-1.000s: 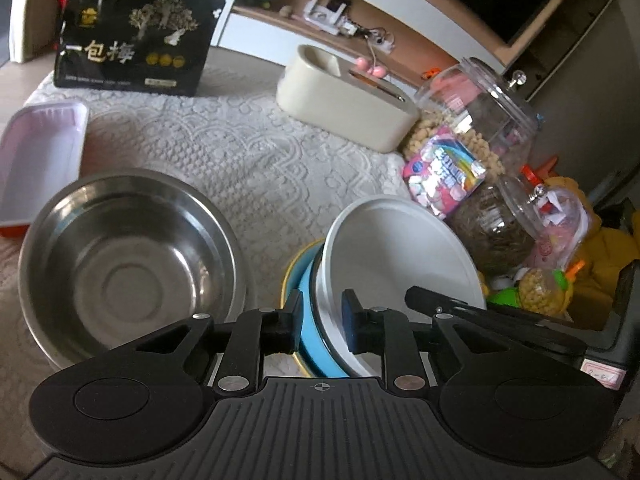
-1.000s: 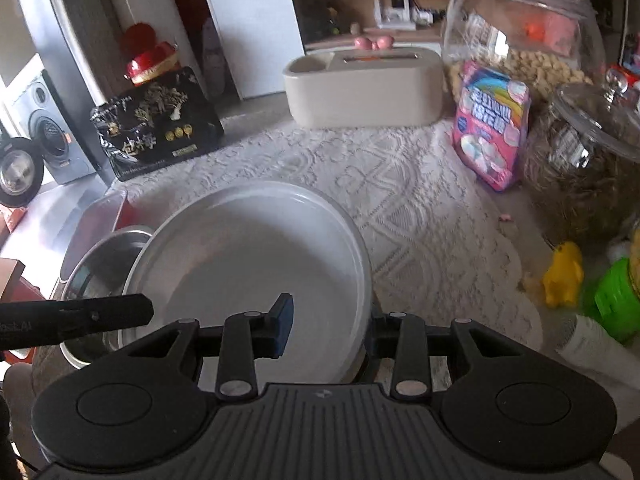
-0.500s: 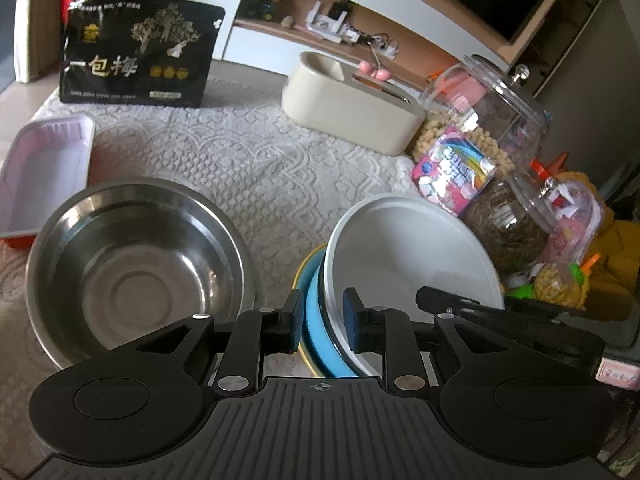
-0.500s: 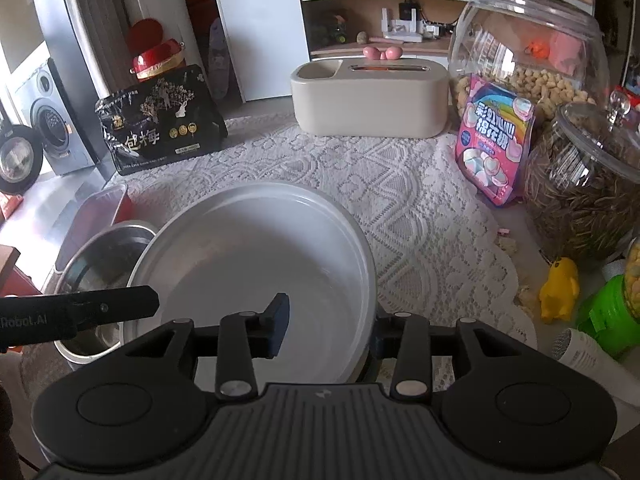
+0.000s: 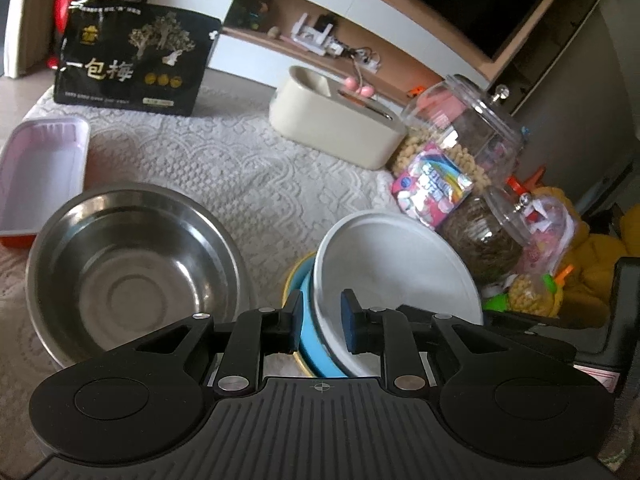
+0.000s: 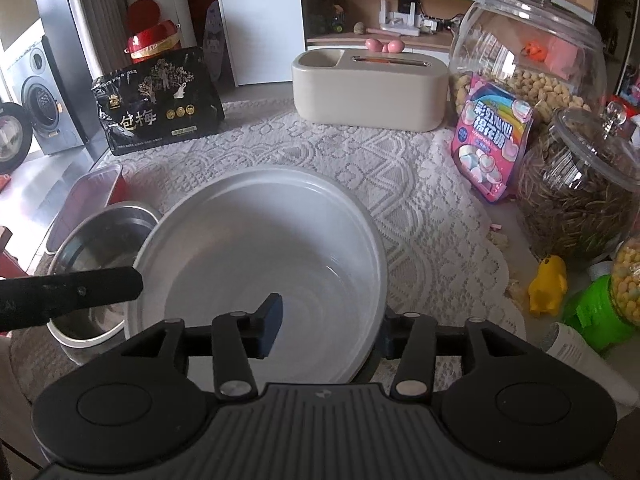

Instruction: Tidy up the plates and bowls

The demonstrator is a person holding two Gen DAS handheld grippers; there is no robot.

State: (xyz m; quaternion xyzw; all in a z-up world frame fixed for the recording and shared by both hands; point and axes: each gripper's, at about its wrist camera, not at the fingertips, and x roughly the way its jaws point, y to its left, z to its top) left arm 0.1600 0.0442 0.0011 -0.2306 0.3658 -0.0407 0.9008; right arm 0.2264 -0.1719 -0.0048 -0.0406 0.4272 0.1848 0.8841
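Lace-covered table [image 5: 240, 168], both tools angled downward

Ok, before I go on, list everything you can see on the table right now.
white bowl: one, white, top of the near stack
blue dish: one, blue, under the white bowl
yellow-rimmed dish: one, bottom of the stack
steel bowl: one, silver, left of the stack
tray: one, pinkish white, far left
snack bag: one, black, back left
box: one, beige, back centre
glass jars: two, clear, right side
marshmallow bag: one, pink, against the jars
duck toy: one, yellow, right edge
lace cloth: one, white, over the table
left hand-held gripper: black, clamped on the blue dish and white bowl rims
right hand-held gripper: black, jaws have just been opening, astride the white bowl's rim
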